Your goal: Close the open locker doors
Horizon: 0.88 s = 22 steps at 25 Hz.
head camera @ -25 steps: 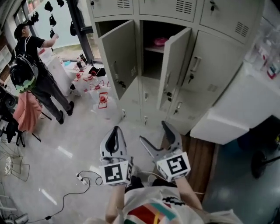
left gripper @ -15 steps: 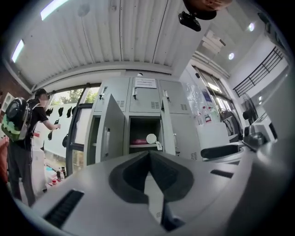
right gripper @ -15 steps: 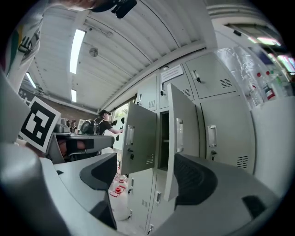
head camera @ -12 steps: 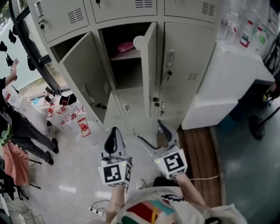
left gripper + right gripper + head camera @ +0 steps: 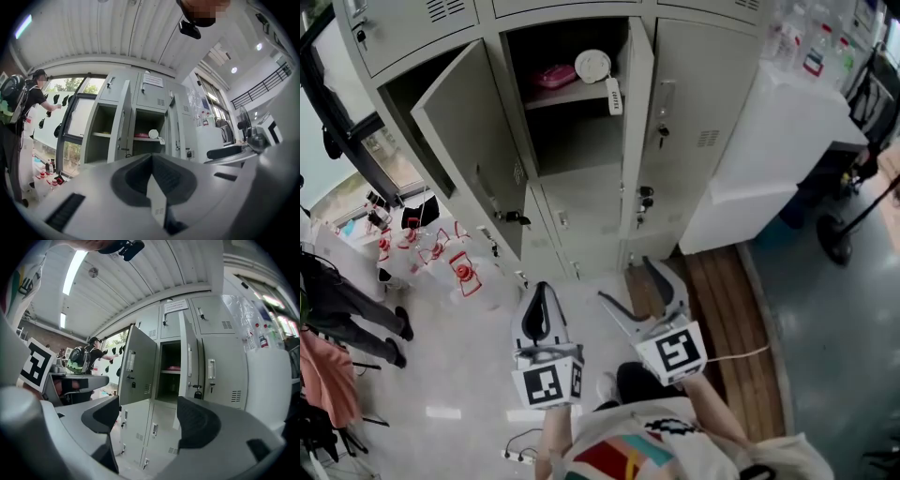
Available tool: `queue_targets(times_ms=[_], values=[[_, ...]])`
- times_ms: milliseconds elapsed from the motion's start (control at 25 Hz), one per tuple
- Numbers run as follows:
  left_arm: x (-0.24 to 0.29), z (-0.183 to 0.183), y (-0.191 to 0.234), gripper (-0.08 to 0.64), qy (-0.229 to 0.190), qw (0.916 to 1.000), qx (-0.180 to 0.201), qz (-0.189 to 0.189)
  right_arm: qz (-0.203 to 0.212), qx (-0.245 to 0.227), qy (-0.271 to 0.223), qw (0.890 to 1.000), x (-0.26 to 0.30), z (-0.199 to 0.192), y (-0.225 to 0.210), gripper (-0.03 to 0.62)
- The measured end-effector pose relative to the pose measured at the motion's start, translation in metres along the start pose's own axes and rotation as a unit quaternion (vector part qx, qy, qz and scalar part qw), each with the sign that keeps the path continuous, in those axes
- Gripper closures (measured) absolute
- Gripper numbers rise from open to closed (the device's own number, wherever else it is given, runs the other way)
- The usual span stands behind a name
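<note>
The grey lockers (image 5: 581, 202) stood ahead of both grippers, well apart from them. Two of the lockers' doors were open. The left door (image 5: 469, 150) swung wide toward the window side. The middle door (image 5: 636, 112) stood out nearly edge-on, so the head view showed little of its face. The left door hid most of the compartment behind it.

On the shelf of the middle compartment lay a pink thing (image 5: 555, 77), too small to identify. Beside it was a white round thing (image 5: 592, 66) with a tag (image 5: 614, 96) just below.

The left gripper (image 5: 542, 295) was held low before the lockers, its jaws pressed together on nothing. The right gripper (image 5: 627, 281) was just beside it with its jaws spread wide, and only the far lockers showed between them.

Right of the lockers, a white cabinet (image 5: 769, 159) carried bottles (image 5: 797, 42) too blurred to make out. Left of the lockers, a person (image 5: 337, 300) was cut off by the frame edge.
</note>
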<state>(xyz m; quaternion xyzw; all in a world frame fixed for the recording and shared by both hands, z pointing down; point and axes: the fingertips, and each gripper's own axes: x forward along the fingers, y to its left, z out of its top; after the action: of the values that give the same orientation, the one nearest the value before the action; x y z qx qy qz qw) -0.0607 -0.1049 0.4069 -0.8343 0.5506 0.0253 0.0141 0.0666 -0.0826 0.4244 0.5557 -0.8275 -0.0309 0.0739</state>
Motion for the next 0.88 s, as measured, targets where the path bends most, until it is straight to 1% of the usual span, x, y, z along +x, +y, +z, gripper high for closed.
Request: queue_targets(times_ms=[120,240,400,480,680,880], values=[[0.006,-0.002,0.002,0.555,0.0,1.0,-0.001,-0.002,-0.004,-0.008,-0.003,1.0,0.006,0.003,-0.006,0.214],[0.017,-0.001,0.002,0.555,-0.006,1.0,0.004,0.002,-0.01,-0.006,-0.021,1.0,0.011,0.009,-0.02,0.215],[0.033,0.001,-0.007,0.555,-0.012,0.9999,0.009,0.008,-0.019,-0.008,-0.038,0.999,0.008,0.015,-0.042,0.213],[0.042,-0.002,-0.013,0.555,-0.007,0.9999,0.01,0.009,-0.02,-0.004,-0.045,0.999,0.003,0.016,-0.052,0.214],[0.054,-0.002,-0.043,0.555,0.006,0.9998,0.02,-0.008,-0.023,0.025,-0.057,0.998,-0.005,0.016,-0.08,0.214],[0.076,0.015,-0.054,0.555,-0.006,0.9995,0.028,-0.013,-0.009,0.01,-0.065,0.998,0.006,0.022,-0.09,0.214]])
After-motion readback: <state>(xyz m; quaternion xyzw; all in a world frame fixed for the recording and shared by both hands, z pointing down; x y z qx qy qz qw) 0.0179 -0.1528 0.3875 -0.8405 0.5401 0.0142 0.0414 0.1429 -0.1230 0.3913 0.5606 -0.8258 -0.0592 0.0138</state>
